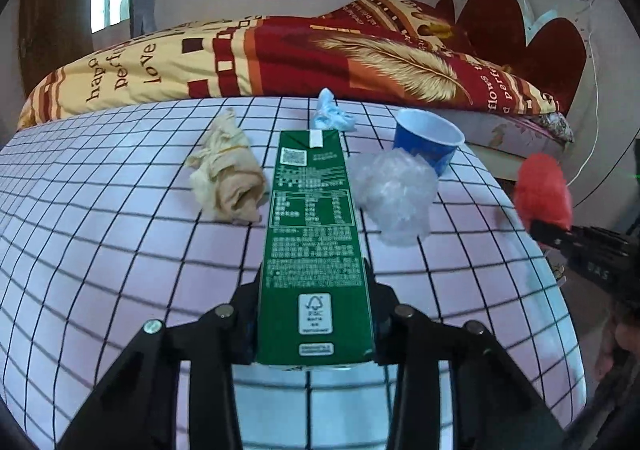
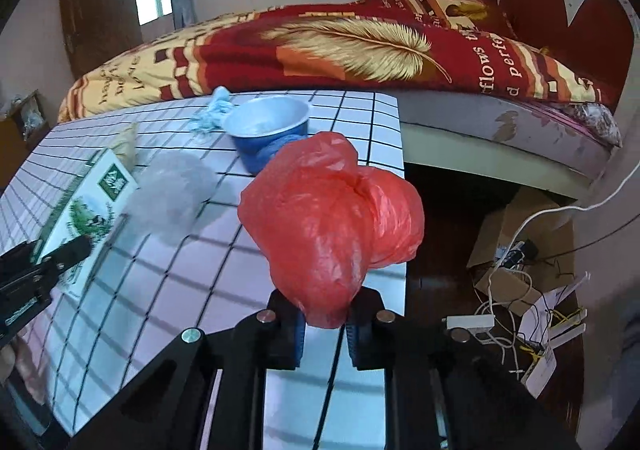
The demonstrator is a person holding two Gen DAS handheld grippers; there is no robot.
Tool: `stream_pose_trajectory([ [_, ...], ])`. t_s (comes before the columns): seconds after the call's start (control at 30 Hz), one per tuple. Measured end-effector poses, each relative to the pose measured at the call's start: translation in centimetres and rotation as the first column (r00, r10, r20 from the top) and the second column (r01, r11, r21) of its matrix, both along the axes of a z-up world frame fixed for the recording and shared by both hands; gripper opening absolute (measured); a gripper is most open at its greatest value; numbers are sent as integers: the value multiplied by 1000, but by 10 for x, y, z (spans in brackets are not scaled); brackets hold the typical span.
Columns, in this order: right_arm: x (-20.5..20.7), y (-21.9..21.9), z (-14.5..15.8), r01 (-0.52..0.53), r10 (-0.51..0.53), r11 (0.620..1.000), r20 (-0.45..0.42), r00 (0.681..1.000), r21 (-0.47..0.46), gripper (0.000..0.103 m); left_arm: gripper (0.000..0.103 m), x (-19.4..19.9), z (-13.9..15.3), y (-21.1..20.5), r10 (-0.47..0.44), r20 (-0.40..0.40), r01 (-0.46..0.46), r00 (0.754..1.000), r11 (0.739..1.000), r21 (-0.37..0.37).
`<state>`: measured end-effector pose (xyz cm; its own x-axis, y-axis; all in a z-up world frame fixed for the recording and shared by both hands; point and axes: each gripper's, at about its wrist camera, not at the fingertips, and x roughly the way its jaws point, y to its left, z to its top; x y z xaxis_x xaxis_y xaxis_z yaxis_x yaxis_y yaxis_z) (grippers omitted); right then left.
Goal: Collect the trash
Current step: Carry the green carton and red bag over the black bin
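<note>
My left gripper (image 1: 314, 314) is shut on a green milk carton (image 1: 314, 234) and holds it lengthwise above the pink checked table (image 1: 120, 250); the carton also shows in the right wrist view (image 2: 92, 209). My right gripper (image 2: 324, 326) is shut on a crumpled red plastic bag (image 2: 332, 226), held over the table's right edge; the bag shows in the left wrist view (image 1: 544, 189). On the table lie a beige crumpled paper (image 1: 226, 173), a clear plastic wad (image 1: 396, 193), a blue tissue (image 1: 332, 113) and a blue paper cup (image 1: 428, 139).
A bed with a red and yellow quilt (image 1: 320, 53) runs behind the table. To the right of the table, on the floor, are cardboard boxes (image 2: 520, 234), white cables and a power strip (image 2: 472, 324).
</note>
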<state>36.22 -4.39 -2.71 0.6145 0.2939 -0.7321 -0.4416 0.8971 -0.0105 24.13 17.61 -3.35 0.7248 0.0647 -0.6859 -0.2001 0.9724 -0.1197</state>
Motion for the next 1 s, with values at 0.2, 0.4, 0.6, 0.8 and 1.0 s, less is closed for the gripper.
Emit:
stream_pose_trajectory([
  [0.2, -48, -7, 11, -16, 15, 999, 15, 1000, 45, 17, 40, -29, 1, 1, -8, -3, 8, 1000, 1000, 9],
  [0.4, -101, -22, 22, -15, 12, 999, 60, 998, 49, 17, 40, -60, 3, -6, -29, -2, 29, 1000, 999, 15],
  [0.6, -149, -50, 24, 5, -10, 999, 104, 995, 43, 17, 40, -93, 7, -23, -52, 10, 52, 999, 998, 26],
  [0.8, -187, -71, 21, 24, -33, 998, 148, 988, 61, 17, 40, -116, 13, -40, -78, 24, 77, 997, 996, 36],
  [1.0, -208, -87, 20, 45, -53, 998, 157, 986, 50, 17, 40, -136, 17, -56, -110, 34, 109, 993, 993, 37],
])
